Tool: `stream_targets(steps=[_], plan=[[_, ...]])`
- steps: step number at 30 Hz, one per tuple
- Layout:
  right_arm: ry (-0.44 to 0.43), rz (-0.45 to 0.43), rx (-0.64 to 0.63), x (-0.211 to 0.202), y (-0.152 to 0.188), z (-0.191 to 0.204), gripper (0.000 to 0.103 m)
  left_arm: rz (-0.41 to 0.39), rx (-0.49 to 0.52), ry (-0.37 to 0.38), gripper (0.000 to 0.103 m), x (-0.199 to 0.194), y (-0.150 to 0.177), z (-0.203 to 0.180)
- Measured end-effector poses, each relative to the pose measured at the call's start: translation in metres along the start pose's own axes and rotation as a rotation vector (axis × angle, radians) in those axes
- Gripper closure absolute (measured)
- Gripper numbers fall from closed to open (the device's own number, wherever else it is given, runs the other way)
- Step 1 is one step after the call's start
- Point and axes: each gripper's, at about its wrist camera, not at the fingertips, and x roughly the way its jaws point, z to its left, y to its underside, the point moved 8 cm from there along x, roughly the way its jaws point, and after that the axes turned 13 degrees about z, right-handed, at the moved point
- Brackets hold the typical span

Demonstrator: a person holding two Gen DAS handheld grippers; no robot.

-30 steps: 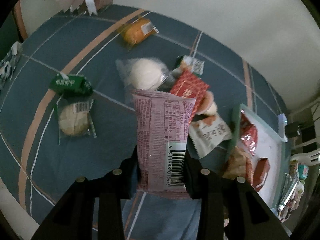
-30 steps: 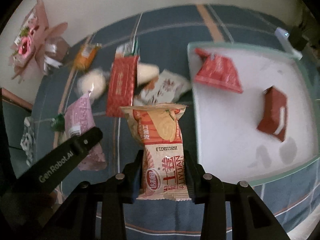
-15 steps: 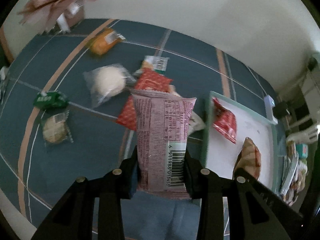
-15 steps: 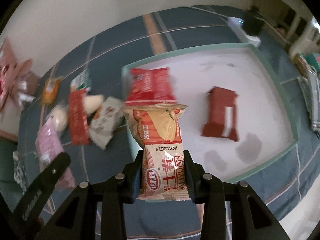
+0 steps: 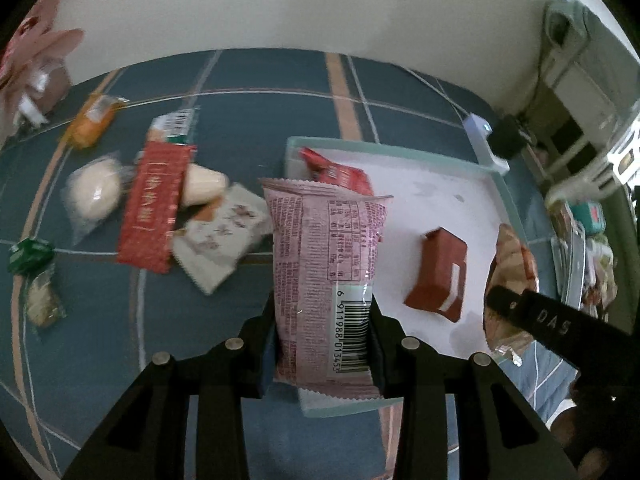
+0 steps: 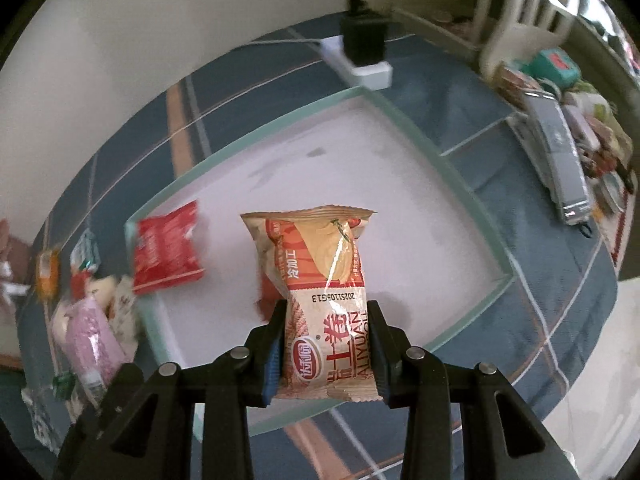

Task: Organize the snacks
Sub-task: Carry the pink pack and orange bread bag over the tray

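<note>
Both grippers have swung from the loose pile toward the tray [image 6: 408,118]. Left gripper [image 5: 323,338] pinches a pink packet [image 5: 320,276] at its lower end, barcode 6911988013453 showing; right gripper [image 6: 327,350] clamps an orange egg-roll packet [image 6: 320,280], dated 20251103, over the tray floor. These 2 look light, crinkly, crushable: hold by the sealed ends.

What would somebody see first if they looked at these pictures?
Two snack packets held up close: a pink packet between the left gripper fingers, and an orange packet in the right gripper. Below them sits a white tray with red snacks.
</note>
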Motion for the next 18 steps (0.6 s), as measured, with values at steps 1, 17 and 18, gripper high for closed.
stream_targets(steps=[1,17,18], plan=[[0.004,0.000,0.009,0.001,-0.002,-0.004,0.064,0.006,0.008,0.006,0.064,0.004,-0.001,-0.004],[0.034,0.021,0.052,0.023,-0.022,-0.026,0.064,0.072,-0.002,0.018,0.064,0.055,-0.024,-0.012],[0.037,0.025,0.052,0.024,-0.022,-0.026,0.064,0.079,-0.011,0.027,0.064,0.057,-0.024,-0.011]])
